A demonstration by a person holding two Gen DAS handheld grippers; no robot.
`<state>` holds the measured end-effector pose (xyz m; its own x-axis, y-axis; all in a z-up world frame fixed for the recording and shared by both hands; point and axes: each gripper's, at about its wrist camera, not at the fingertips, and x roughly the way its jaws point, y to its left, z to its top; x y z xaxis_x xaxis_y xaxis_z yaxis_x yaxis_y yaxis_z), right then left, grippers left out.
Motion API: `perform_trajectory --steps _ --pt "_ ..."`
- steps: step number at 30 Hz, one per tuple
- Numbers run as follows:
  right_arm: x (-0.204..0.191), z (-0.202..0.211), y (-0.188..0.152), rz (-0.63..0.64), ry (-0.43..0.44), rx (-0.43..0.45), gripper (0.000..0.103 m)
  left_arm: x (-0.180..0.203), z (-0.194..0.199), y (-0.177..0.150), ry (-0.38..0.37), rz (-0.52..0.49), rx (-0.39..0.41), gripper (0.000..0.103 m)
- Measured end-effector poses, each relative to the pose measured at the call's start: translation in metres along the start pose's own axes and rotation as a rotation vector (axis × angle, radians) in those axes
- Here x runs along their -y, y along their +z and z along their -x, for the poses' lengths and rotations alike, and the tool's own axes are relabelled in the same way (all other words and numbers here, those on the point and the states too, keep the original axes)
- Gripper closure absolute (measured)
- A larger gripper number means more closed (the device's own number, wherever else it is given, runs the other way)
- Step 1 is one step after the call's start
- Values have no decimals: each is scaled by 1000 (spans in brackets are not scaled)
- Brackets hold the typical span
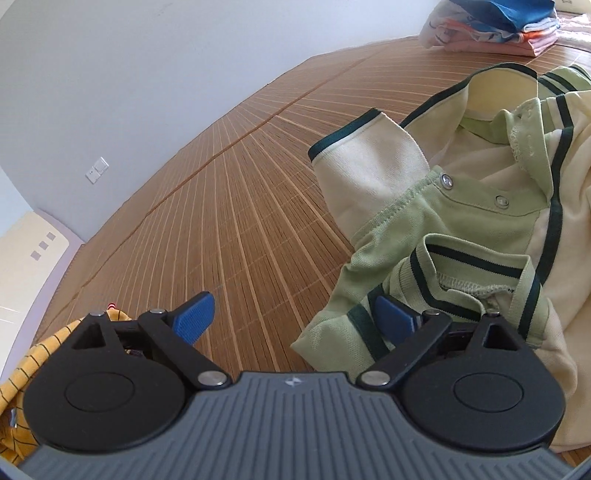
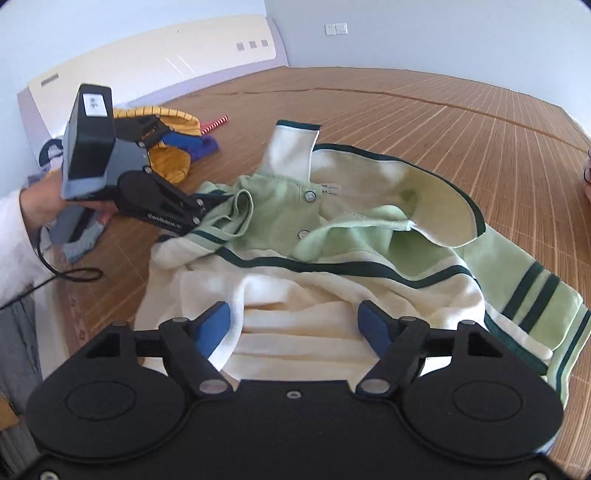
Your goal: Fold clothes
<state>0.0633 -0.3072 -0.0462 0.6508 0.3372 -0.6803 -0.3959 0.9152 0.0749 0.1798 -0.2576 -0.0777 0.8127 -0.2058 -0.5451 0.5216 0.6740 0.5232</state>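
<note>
Left wrist view: your left gripper [image 1: 295, 321] has its jaws spread wide, blue pads [image 1: 194, 317] well apart, nothing between them. Its right pad sits against the striped rib edge of the green-and-cream jacket [image 1: 461, 206]; left pad is over bare bamboo mat [image 1: 221, 206]. Jacket lies crumpled on the mat, to the right of this gripper, one cream sleeve with a dark green cuff [image 1: 354, 136] sticking out toward the far side. Two metal snaps [image 1: 447, 181] show on the green placket. Yellow striped garment [image 1: 22, 369] sits at the left, partly behind the gripper body. Stack of folded clothes [image 1: 491, 26] is at the far corner of the mat, well apart from the jacket.

Right wrist view: your right gripper [image 2: 293, 325] also has its jaws apart, and cream fabric of the jacket [image 2: 332, 280] fills the gap between the pads; cannot tell if either pad is touching it. Left gripper [image 2: 199, 218] shows here held in your hand [image 2: 40, 210], its tip at the jacket's green striped edge on the left side. Beyond it lie the yellow striped garment [image 2: 173, 162], a purple-blue piece [image 2: 199, 146] and a red-white striped bit [image 2: 214, 123], all apart from the jacket. Cable [image 2: 70, 275] loops on the mat [image 2: 443, 122] below your hand
</note>
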Motion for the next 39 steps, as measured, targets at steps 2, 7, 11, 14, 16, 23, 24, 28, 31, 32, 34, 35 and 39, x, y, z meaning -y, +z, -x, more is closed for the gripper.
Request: perform_trajectory --steps 2,7,11,14,16,23,24,28,31,32,34,35,39 --pt "2 5 -1 50 -39 -32 34 -6 -2 -1 4 10 -5 6" --pt "7 14 -10 90 -188 -44 30 -12 0 -4 6 11 -2 6" --pt "-11 29 -6 18 41 58 28 -13 16 -1 29 -8 27 7" --pt "-29 18 -6 -51 150 91 27 -14 32 2 32 13 60 7" --pt "-39 6 -7 -33 115 76 39 -14 43 5 5 41 83 7" --pt "-39 25 -3 2 -5 86 93 -3 86 8 -182 78 193 7" --pt "-35 40 -4 6 -30 112 93 1 91 6 -239 82 204 7" --pt "-26 100 -14 19 -169 180 93 23 96 -4 -379 50 192 7" --pt "-15 128 -38 8 -262 167 93 41 90 -12 -403 -3 150 7" --pt "-10 133 -46 -8 -295 149 93 47 87 -15 -401 -24 132 7" --pt "1 141 -63 -45 -356 117 93 54 82 -20 -391 -58 103 7" --pt "6 144 -70 -61 -386 100 93 57 78 -22 -365 -86 87 7" --pt "19 153 -88 -87 -489 62 91 64 62 -30 -262 -152 71 6"
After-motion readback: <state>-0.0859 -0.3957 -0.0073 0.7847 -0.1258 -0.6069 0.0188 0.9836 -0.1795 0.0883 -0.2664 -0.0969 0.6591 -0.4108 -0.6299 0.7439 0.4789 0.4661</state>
